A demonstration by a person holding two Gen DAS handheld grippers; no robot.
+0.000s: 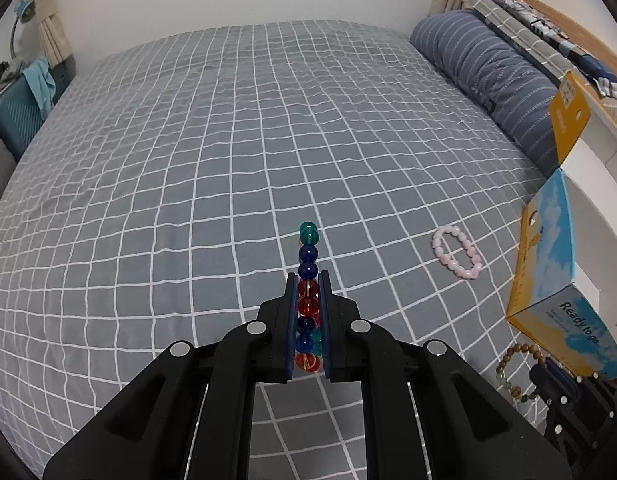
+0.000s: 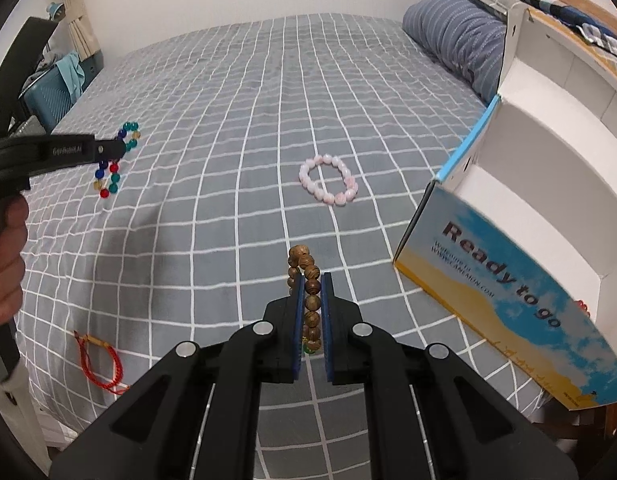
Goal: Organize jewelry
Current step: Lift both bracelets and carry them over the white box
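Left claw (image 1: 307,280): clenched on the coloured glass-bead bracelet (image 1: 308,268), above the bed (image 1: 188,160).
Right claw (image 2: 312,280): grasping the wooden-bead bracelet (image 2: 308,280).
Open box (image 2: 508,280): just right of the right claw, the nearer one.
Pink bracelet (image 2: 328,180): lies farther off.

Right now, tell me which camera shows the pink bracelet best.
The right wrist view. There the pink bracelet lies near the middle of the picture, its full ring open on the checked bedspread. In the left wrist view it sits far off to the right, near the blue and yellow box, and more distorted.
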